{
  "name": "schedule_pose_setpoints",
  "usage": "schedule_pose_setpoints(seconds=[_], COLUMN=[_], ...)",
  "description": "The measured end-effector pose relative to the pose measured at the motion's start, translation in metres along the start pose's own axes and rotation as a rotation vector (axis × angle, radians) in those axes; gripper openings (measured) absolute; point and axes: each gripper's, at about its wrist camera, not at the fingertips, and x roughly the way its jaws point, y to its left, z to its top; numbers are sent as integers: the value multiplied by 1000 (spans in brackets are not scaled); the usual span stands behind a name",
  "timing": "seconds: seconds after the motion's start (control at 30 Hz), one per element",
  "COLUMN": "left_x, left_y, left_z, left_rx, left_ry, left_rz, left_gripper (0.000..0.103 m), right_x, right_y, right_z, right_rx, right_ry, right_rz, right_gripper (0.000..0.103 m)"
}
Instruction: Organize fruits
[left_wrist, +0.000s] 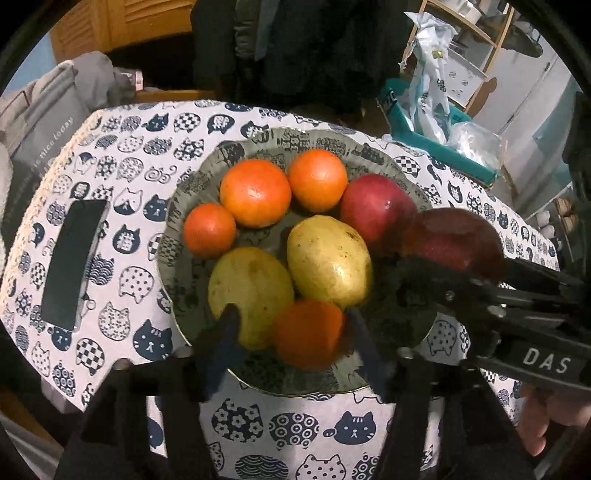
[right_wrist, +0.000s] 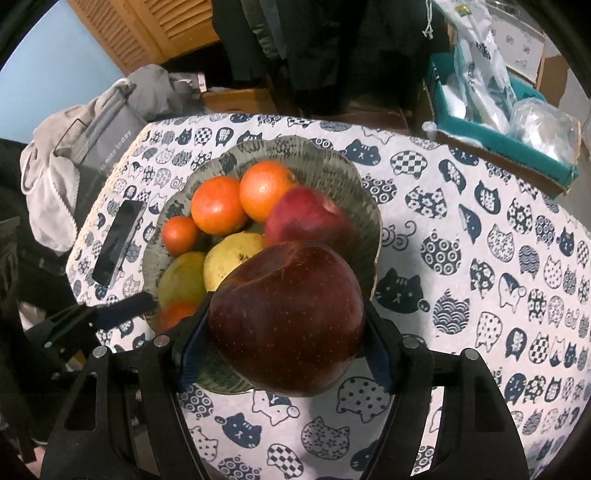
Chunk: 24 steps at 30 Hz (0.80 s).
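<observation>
Most of the fruit already sits in the grey patterned bowl (left_wrist: 369, 155) in the middle of the frame: three oranges along its upper left, a red apple (left_wrist: 373, 212) at upper right, and two yellow-green pears (left_wrist: 328, 260) in the centre. No loose fruit shows on the cat-print surface (left_wrist: 122, 236); only a phone (left_wrist: 74, 264) lies at the left. Judging by this, two pieces remain to be settled.

The left tongs (left_wrist: 291, 334) stand spread over the bowl's near rim with a small orange (left_wrist: 308, 334) between the fingers; the pads do not appear to press it, and it looks released or just resting there.

The right tongs (right_wrist: 286, 325) pinch a dark red apple (right_wrist: 288, 317) from both sides, held above the bowl's lower right edge, not yet set down.
</observation>
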Motion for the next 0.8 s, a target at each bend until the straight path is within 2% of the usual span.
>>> schedule_pose_setpoints(seconds=[0.13, 0.23, 0.43, 0.57, 0.67, 0.8], left_x=[-3, -5, -28, -51, -70, -91], left_y=[2, 4, 7, 9, 7, 3], left_z=[1, 1, 5, 10, 14, 17], left_rx=[-1, -12, -33, -49, -51, -35], left_ry=[-1, 2, -47, -101, -144, -189], left_rz=[8, 16, 13, 3, -4, -10], left_gripper=[72, 74, 74, 75, 81, 81], right_x=[4, -6, -35, -60, -82, -109], right_y=[-2, -3, -2, 4, 11, 19], right_z=[1, 5, 15, 19, 20, 19], right_rx=[17, 31, 36, 6, -26, -63], right_ry=[13, -23, -99, -154, -205, -270], right_rz=[10, 29, 19, -37, -90, -146], right_gripper=[76, 82, 83, 83, 85, 85])
